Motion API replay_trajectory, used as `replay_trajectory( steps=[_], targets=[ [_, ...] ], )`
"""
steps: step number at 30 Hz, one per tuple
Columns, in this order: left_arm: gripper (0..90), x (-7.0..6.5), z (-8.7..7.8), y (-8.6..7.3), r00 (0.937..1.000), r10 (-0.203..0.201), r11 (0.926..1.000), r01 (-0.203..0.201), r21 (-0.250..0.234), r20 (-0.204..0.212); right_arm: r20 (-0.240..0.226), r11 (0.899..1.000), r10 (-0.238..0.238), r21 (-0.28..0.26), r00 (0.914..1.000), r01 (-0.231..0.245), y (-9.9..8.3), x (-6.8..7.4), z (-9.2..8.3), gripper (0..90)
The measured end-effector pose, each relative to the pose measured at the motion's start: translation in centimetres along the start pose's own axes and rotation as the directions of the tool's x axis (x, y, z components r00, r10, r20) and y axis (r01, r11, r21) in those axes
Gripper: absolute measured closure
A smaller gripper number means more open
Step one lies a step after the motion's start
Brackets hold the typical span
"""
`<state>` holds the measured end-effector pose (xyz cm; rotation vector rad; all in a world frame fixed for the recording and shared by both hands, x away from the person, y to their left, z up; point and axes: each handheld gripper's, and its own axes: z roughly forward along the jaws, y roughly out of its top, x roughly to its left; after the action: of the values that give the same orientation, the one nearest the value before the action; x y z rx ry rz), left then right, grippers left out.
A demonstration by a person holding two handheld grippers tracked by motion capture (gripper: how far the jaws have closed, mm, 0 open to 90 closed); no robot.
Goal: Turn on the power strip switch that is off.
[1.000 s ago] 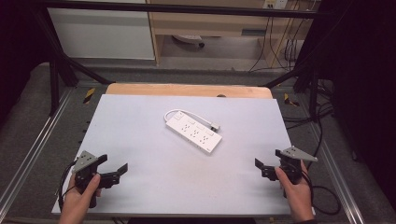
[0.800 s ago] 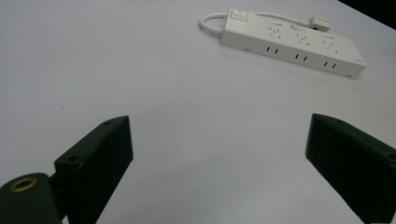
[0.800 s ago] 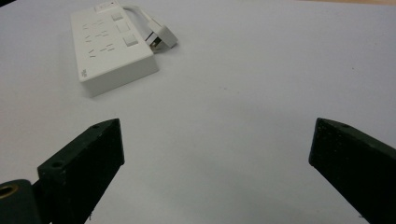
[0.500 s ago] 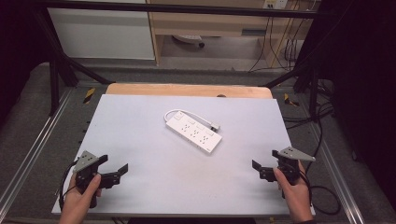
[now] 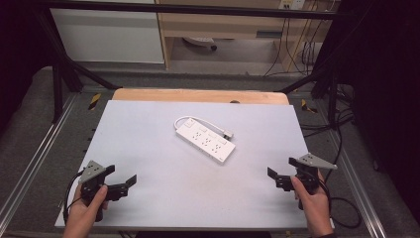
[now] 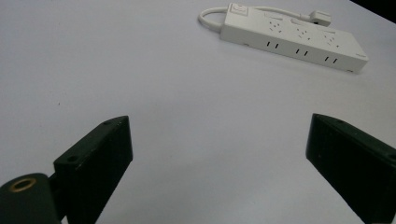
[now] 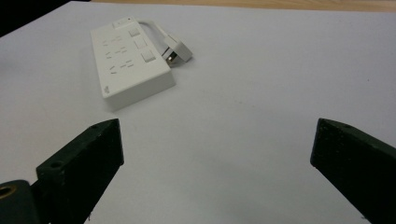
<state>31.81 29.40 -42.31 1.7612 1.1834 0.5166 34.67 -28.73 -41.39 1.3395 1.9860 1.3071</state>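
Observation:
A white power strip (image 5: 205,140) lies flat and slantwise at the middle of the white tabletop (image 5: 143,129). Its short cord loops round the far side and ends in a plug (image 5: 228,134) that lies loose beside it. My left gripper (image 5: 121,176) is held low over the near left corner, open and with nothing in it. My right gripper (image 5: 283,171) is at the near right, also open and holding nothing. In the left gripper view the strip (image 6: 294,39) lies far beyond the wide-apart jaws of the gripper (image 6: 219,126). In the right gripper view the strip (image 7: 130,56) and plug (image 7: 177,52) lie ahead and left of the gripper (image 7: 218,128).
A wooden edge (image 5: 198,95) shows behind the white top. Metal rails (image 5: 29,168) run along both sides of the table. Black cables (image 5: 341,208) trail on the floor at the right. A dark frame bar (image 5: 198,9) crosses the far side.
My right gripper has drifted slightly left, inward over the table. The left gripper and the power strip have stayed where they were.

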Motion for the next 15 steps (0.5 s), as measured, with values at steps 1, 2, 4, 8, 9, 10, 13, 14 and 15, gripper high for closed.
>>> replay_trajectory(
  steps=[1,2,4,8,9,10,13,14,15],
  targets=[
    [7.2,0.0,0.0,0.0,1.0,-0.001,1.0,0.001,0.001,0.002,-0.001,1.0,-0.004,-0.001,1.0,0.004,0.2,0.0,-0.1,2.9],
    [7.2,0.0,0.0,0.0,1.0,0.002,1.0,-0.002,0.003,0.0,0.001,1.0,-0.003,-0.003,1.0,0.003,0.4,0.1,-0.1,3.0],
    [7.2,0.0,0.0,0.0,1.0,0.001,1.0,-0.001,0.003,0.003,0.0,1.0,-0.009,-0.007,1.0,0.009,0.7,0.2,-0.2,3.0],
    [7.2,0.0,0.0,0.0,1.0,0.004,1.0,-0.004,0.001,-0.002,0.007,1.0,-0.012,-0.01,0.9999,0.012,1.4,0.2,0.0,2.4],
    [7.2,0.0,0.0,0.0,1.0,0.004,1.0,-0.004,0.0,-0.002,0.013,1.0,-0.012,-0.014,0.9998,0.012,1.6,0.2,0.1,2.4],
    [7.2,0.0,0.0,0.0,1.0,0.002,1.0,-0.002,-0.003,-0.002,0.02,1.0,-0.016,-0.016,0.9997,0.016,1.8,0.2,0.2,2.6],
    [7.2,0.0,0.0,0.0,1.0,0.002,1.0,-0.002,0.0,0.0,0.029,1.0,-0.004,-0.024,0.9996,0.005,2.5,0.2,0.5,2.8],
    [7.2,0.0,0.1,0.0,1.0,0.003,1.0,-0.003,0.001,0.0,0.027,1.0,-0.005,-0.026,0.9996,0.005,2.7,0.2,0.5,2.8],
    [7.2,0.0,0.1,0.0,1.0,0.002,1.0,-0.002,0.002,0.0,0.024,1.0,-0.004,-0.026,0.9997,0.004,2.9,0.3,0.6,2.9]
  ],
)
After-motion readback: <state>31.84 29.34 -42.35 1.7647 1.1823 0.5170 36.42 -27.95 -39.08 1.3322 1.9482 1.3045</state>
